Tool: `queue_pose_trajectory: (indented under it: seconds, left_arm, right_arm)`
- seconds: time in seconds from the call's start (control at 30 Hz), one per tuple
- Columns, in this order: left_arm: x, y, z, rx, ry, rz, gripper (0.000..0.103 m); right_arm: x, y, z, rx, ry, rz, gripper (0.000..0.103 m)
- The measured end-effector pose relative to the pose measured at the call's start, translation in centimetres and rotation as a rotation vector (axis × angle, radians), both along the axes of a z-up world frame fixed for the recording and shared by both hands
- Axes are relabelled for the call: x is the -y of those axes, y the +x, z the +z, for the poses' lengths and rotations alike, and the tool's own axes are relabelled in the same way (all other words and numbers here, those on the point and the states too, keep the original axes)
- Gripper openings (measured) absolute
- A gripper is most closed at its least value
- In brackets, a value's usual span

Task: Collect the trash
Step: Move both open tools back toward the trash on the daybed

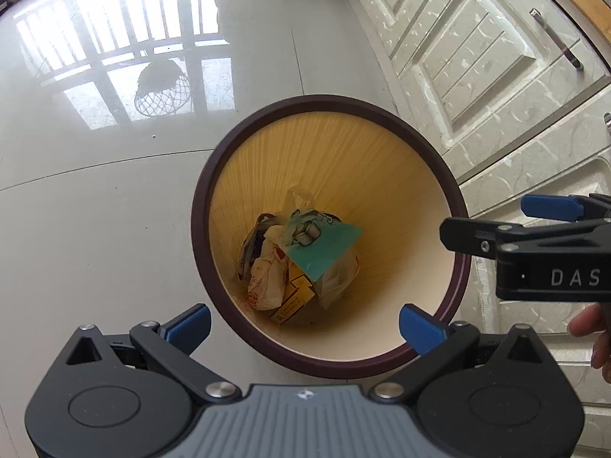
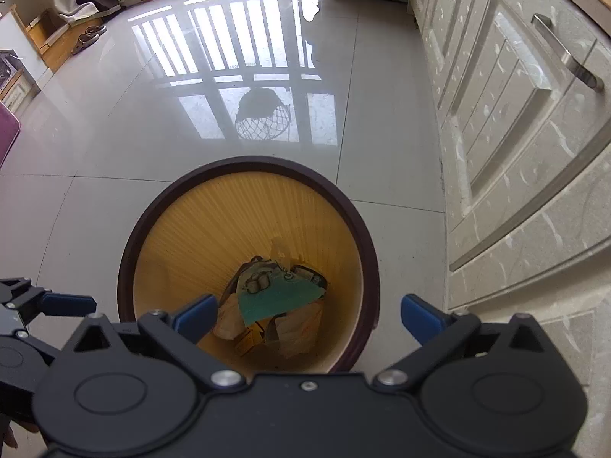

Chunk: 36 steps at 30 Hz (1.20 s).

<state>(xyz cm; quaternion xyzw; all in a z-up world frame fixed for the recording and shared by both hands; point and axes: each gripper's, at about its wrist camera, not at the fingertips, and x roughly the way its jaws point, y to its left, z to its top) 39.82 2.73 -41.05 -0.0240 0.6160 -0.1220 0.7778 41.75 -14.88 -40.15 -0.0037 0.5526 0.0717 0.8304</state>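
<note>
Above the round bin (image 1: 206, 229), both the left gripper (image 1: 304, 324) and right gripper (image 2: 308, 320) hang spread wide, grasping nothing. Crumpled bags (image 1: 267, 271) and a green card (image 1: 324, 244) lie at its bottom.

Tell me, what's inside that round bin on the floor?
The bin holds a teal printed sheet lying on top of crumpled plastic bags and a yellow carton. Whatever lies beneath that pile is covered.

A glossy tiled floor (image 1: 95, 210) bears the round trash bin (image 1: 198, 229).
</note>
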Motion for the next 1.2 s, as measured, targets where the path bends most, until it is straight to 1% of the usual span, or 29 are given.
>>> queue_pose_trajectory:
  seconds: [0.17, 0.37, 0.57, 0.67, 0.77, 0.87, 1.03, 1.13, 1.2]
  left_arm:
    - [-1.2, -1.2, 0.9, 0.021, 0.018, 0.031, 0.103]
    - [-2.7, -2.8, 2.5, 0.043, 0.031, 0.083, 0.103]
    - [-3.3, -4.5, 5.0, 0.097, 0.051, 0.119, 0.103]
    - [-3.6, -5.4, 6.1, 0.116, 0.046, 0.133, 0.103]
    - [-3.7, -6.5, 7.4, 0.139, 0.049, 0.145, 0.103]
    - [-3.9, -7.4, 8.9, 0.168, 0.049, 0.168, 0.103]
    - [-3.8, -9.3, 11.6, 0.222, 0.044, 0.178, 0.103]
    - [-3.5, -10.6, 13.4, 0.262, 0.026, 0.182, 0.103]
    - [-3.4, -11.4, 14.7, 0.291, 0.015, 0.185, 0.103]
  right_arm:
    - [-0.2, -1.7, 1.1, 0.007, -0.028, 0.006, 0.103]
    - [0.3, -3.9, 2.6, 0.025, -0.05, -0.023, 0.103]
    - [0.5, -6.2, 4.6, 0.049, -0.067, -0.035, 0.103]
    - [0.8, -7.4, 5.9, 0.066, -0.064, -0.048, 0.103]
    - [1.2, -8.6, 7.6, 0.088, -0.066, -0.062, 0.103]
    - [1.7, -10.0, 9.4, 0.122, -0.063, -0.073, 0.103]
    - [2.3, -12.3, 12.4, 0.183, -0.064, -0.09, 0.103]
    - [2.9, -13.8, 14.4, 0.229, -0.045, -0.103, 0.103]
    - [3.3, -14.8, 16.0, 0.263, -0.01, -0.112, 0.103]
